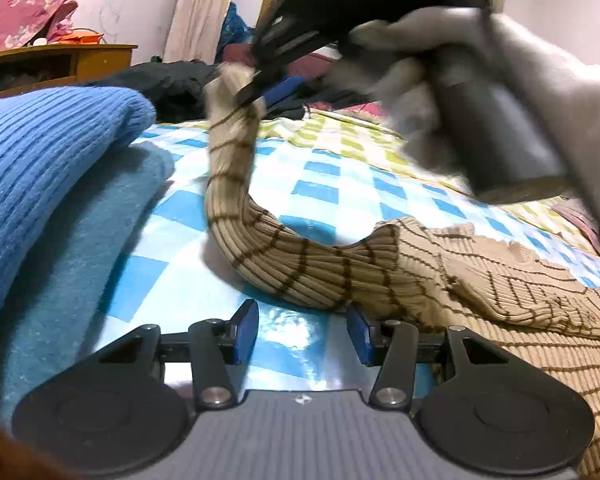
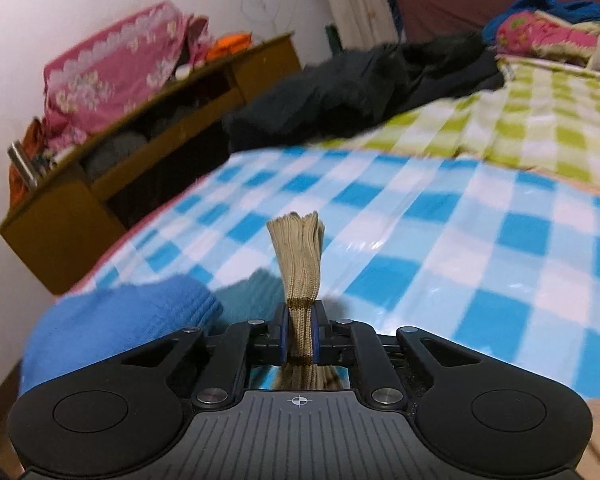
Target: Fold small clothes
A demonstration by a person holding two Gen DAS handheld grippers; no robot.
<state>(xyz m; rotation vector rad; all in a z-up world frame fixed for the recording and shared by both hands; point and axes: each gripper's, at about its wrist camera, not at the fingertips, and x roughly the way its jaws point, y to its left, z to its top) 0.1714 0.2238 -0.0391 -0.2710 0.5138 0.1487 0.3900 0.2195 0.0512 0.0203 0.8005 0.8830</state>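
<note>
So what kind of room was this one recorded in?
Most likely a bedroom at home. The work surface is a bed with a blue-checked cover, with a heap of dark clothes at its far side and a wooden cabinet against the wall. The right gripper holds a beige striped sweater by its sleeve.

- I see a bed whose near part wears a glossy blue-and-white checked cover; farther back it gives way to a green-and-white checked cover.
- On the blue checks lies my tan striped ribbed sweater, its body spread flat at the right, one sleeve lifted off the surface.
- At the left edge sits a folded blue ribbed knit, resting on a teal fleecy cloth that touches the cover.
- A dark crumpled garment lies at the far side, where the two covers meet.
- Pink and blue bedding is heaped at the far end.
</note>
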